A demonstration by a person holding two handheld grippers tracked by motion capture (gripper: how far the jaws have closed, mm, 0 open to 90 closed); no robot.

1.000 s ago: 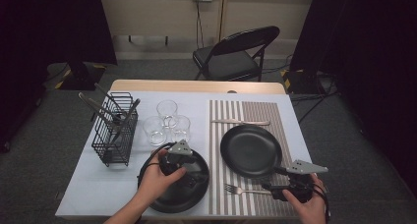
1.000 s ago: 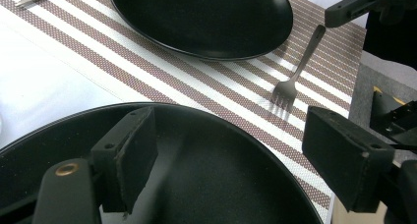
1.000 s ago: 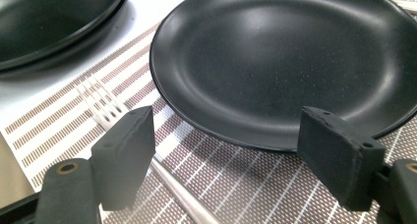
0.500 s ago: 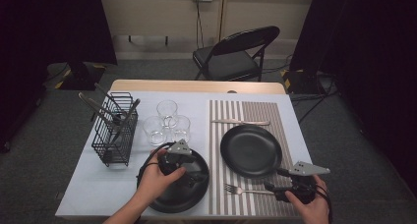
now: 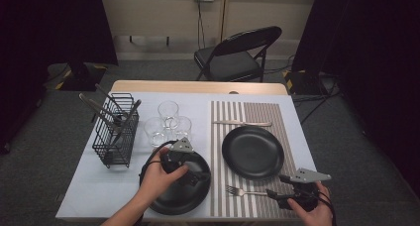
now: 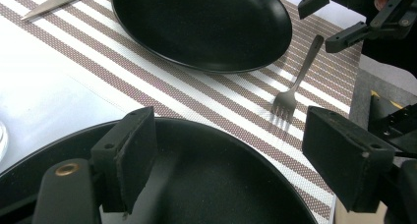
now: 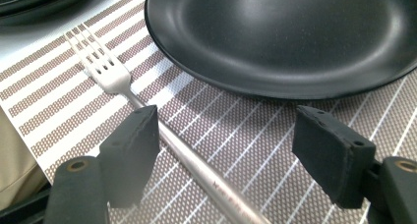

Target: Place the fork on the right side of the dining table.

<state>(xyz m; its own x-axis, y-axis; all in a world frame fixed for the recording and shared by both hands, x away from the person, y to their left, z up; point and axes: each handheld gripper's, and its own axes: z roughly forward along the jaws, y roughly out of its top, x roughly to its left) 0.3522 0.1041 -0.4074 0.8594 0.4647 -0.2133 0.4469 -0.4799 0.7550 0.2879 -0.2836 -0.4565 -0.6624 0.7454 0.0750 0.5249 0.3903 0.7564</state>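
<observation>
A silver fork [image 5: 242,191] lies on the striped placemat [image 5: 247,112] near the table's front edge, tines to the left. My right gripper [image 5: 273,194] is low over its handle and open. In the right gripper view the fork handle [image 7: 196,167] runs between the jaws of the right gripper [image 7: 228,135], nearer the left pad, untouched. A black plate [image 5: 252,151] sits on the mat behind the fork. My left gripper [image 5: 200,175] hovers open over a second black plate [image 5: 171,198] on the white table; in the left gripper view, the left gripper [image 6: 231,135] spans that plate's rim [image 6: 246,157].
A knife [image 5: 242,123] lies at the back of the placemat. Three clear glasses [image 5: 168,122] stand left of the mat, and a black wire rack [image 5: 116,132] with utensils stands further left. A folding chair [image 5: 237,52] stands behind the table.
</observation>
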